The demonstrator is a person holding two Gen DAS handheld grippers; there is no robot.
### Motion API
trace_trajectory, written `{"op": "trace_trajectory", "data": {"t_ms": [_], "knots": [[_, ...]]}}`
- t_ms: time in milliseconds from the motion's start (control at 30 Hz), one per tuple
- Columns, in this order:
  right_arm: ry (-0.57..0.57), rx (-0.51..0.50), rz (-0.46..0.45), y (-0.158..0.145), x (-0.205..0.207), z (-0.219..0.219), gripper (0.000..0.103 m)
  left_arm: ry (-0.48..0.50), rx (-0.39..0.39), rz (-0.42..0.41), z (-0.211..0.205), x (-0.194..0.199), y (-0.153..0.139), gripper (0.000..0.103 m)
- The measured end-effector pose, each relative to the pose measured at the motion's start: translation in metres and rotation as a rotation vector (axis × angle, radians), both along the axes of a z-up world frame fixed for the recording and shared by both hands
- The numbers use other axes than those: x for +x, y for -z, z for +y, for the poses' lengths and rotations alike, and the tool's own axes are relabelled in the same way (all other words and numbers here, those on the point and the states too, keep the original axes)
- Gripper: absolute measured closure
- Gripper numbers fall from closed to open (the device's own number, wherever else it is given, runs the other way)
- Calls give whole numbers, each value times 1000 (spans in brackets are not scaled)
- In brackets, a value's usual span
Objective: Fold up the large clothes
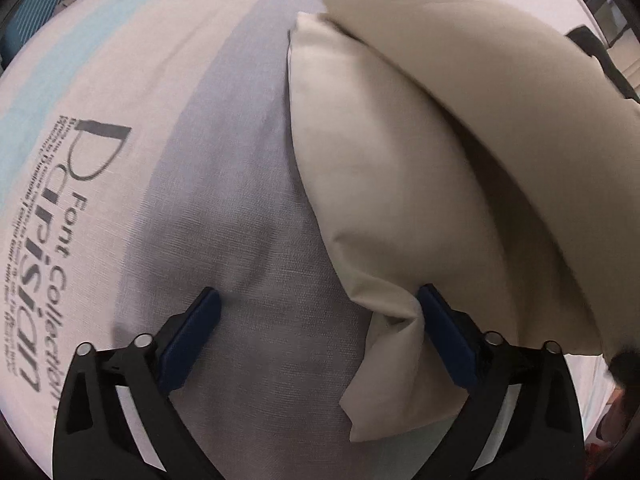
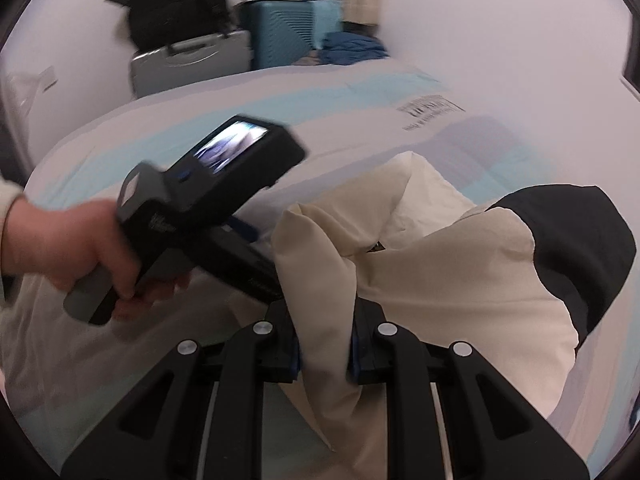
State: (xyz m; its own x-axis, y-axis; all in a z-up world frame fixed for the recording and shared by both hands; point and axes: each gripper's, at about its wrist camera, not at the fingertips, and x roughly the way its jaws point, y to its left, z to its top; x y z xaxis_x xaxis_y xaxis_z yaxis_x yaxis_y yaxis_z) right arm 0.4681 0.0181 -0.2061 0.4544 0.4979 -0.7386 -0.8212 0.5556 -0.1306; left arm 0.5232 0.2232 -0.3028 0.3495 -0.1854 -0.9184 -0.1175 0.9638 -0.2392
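Right gripper (image 2: 324, 344) jaws clamped on a bunched fold of the cream jacket (image 2: 440, 280); cloth rises from between the jaws and spreads ahead and right of them, black hood (image 2: 580, 248) at the far right. Left gripper (image 1: 320, 320) jaws wide apart, holding nothing; a jacket corner (image 1: 400, 344) lies against the inside of its right pad (image 1: 444, 332), the left pad over bare bedsheet (image 1: 240, 200). Rest of the jacket ahead and right of the left jaws. Person's hand (image 2: 72, 248) grips the left tool's handle. Suitcases (image 2: 240, 40) far beyond the bed.
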Motion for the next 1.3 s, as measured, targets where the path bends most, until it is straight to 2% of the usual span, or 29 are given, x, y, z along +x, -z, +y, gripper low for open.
{"op": "trace_trajectory", "data": {"t_ms": [167,267,467,600,667,767,867,933,1000,1100,1133,1233,1300], "knots": [[6,4,11,-1,-3,2,87,28,92,-32,1,-17,-22,10],[13,3,32,4,1,2,87,7,85,-33,12,-32,-30,10],[-4,-35,74,37,2,11,87,-39,102,-39,42,-52,-43,11],[30,-40,134,60,8,12,86,-34,70,-43,52,-61,-49,10],[33,-41,135,66,8,14,86,-27,37,-59,53,-62,-55,11],[40,-42,134,66,10,15,85,-5,-26,-90,49,-44,-54,10],[43,-60,96,56,3,14,75,40,-42,-118,25,-21,-56,11],[45,-45,95,51,-5,11,55,70,-52,-113,15,-7,-49,11],[59,-40,76,44,-16,8,49,84,-61,-90,10,7,-38,11],[70,-28,68,36,-25,2,48,112,12,-17,0,22,-16,10],[76,-18,71,32,-28,-2,48,113,8,-6,1,23,-12,10],[80,14,93,17,-35,-13,42,112,12,-5,2,20,-10,9],[75,33,92,5,-42,-20,41,114,25,-7,0,20,-10,9]]}}
